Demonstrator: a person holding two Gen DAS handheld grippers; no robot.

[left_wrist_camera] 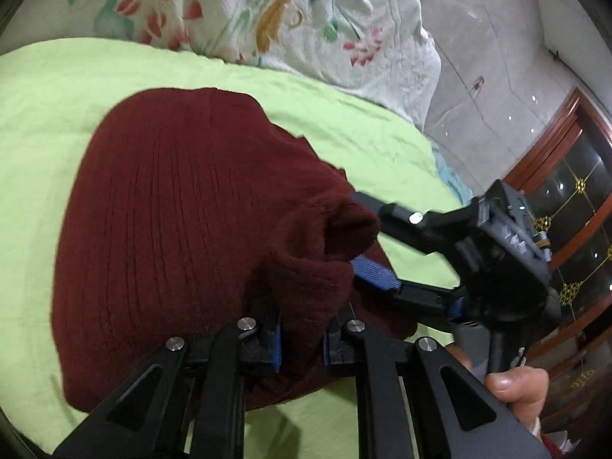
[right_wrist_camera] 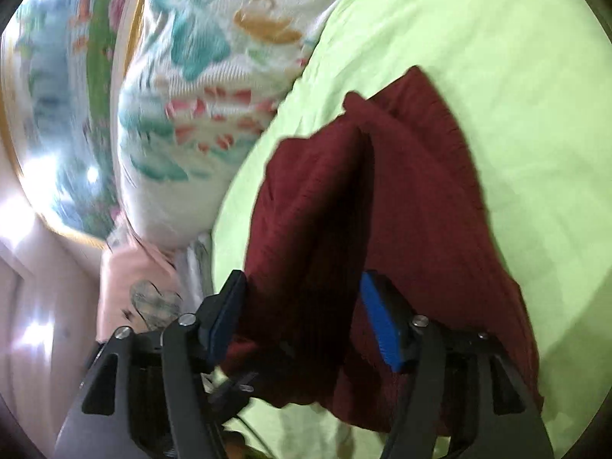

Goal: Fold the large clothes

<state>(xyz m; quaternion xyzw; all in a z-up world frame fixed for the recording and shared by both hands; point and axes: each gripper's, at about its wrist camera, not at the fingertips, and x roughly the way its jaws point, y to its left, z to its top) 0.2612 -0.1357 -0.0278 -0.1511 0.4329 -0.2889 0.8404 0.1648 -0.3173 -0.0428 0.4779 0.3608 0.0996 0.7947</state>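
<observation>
A dark red ribbed knit garment [left_wrist_camera: 172,206] lies on a light green bedsheet [left_wrist_camera: 57,122]. My left gripper [left_wrist_camera: 302,338] is shut on a bunched fold of the garment at its near edge. The right gripper [left_wrist_camera: 363,237] shows in the left wrist view at the right, its jaws apart around another bunch of the same edge. In the right wrist view the garment [right_wrist_camera: 344,210] is folded in layers, and my right gripper [right_wrist_camera: 302,321] stands open with the thick fabric between its blue pads [right_wrist_camera: 378,321].
A white quilt with a floral print [left_wrist_camera: 306,19] is heaped at the far side of the bed and shows in the right wrist view [right_wrist_camera: 199,95]. A grey tiled floor [left_wrist_camera: 485,57] and a wooden glass cabinet [left_wrist_camera: 573,191] lie beyond the bed's right edge.
</observation>
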